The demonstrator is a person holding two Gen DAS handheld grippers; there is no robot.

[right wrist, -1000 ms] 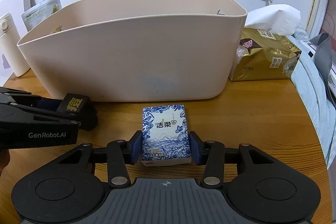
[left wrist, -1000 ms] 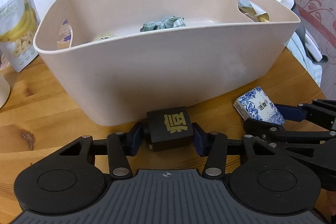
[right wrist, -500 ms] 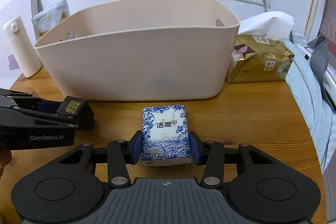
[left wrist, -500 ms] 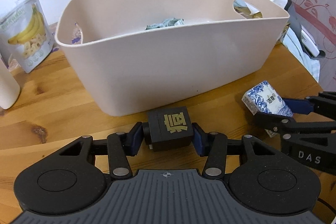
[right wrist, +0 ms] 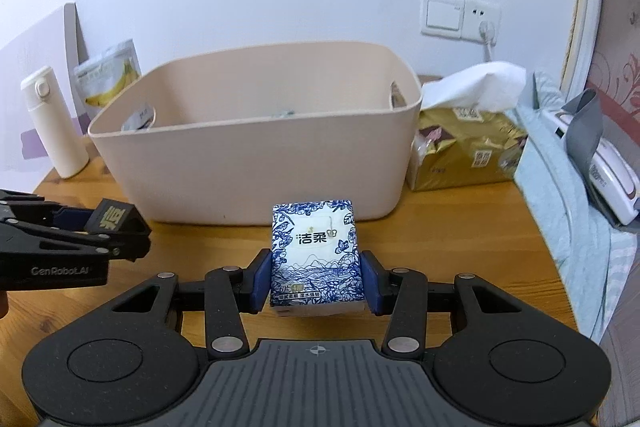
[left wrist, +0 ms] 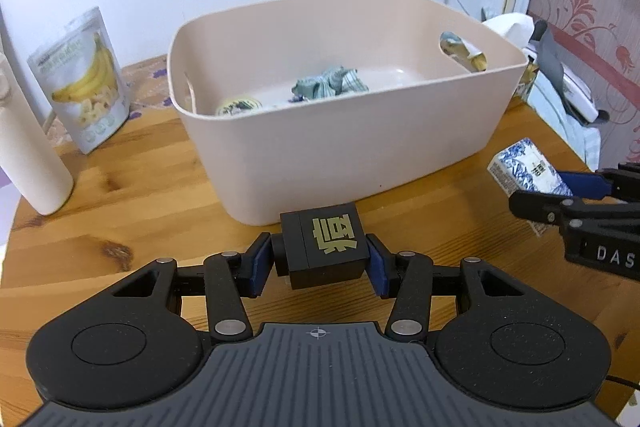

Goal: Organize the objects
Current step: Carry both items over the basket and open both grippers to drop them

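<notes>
Two claws hung side by side above a round wooden tabletop (left wrist: 132, 195), each clamped on a small item in front of a large beige tub (left wrist: 360, 131). That tub stood just beyond both claws, its near wall facing them, and held a crumpled green-checked cloth (left wrist: 330, 87) and a round lidded tin (left wrist: 239, 105) on its floor. Beyond the right claw and to its right, beside the tub's end, sat a gold tissue pack (right wrist: 466, 151) with a white sheet pulled up from the top. Far to the left of the left claw stood a white bottle (left wrist: 28, 155) and, behind it, a banana-chip pouch (left wrist: 86, 83). The right claw (right wrist: 316, 281) gripped a blue-and-white pocket tissue pack (right wrist: 316, 255) by its long sides, printed face up. The left claw (left wrist: 322, 265) pinched a black cube (left wrist: 324, 247) bearing a gold character on its top face. Both held items looked clear of the tabletop, short of the tub's rim.
</notes>
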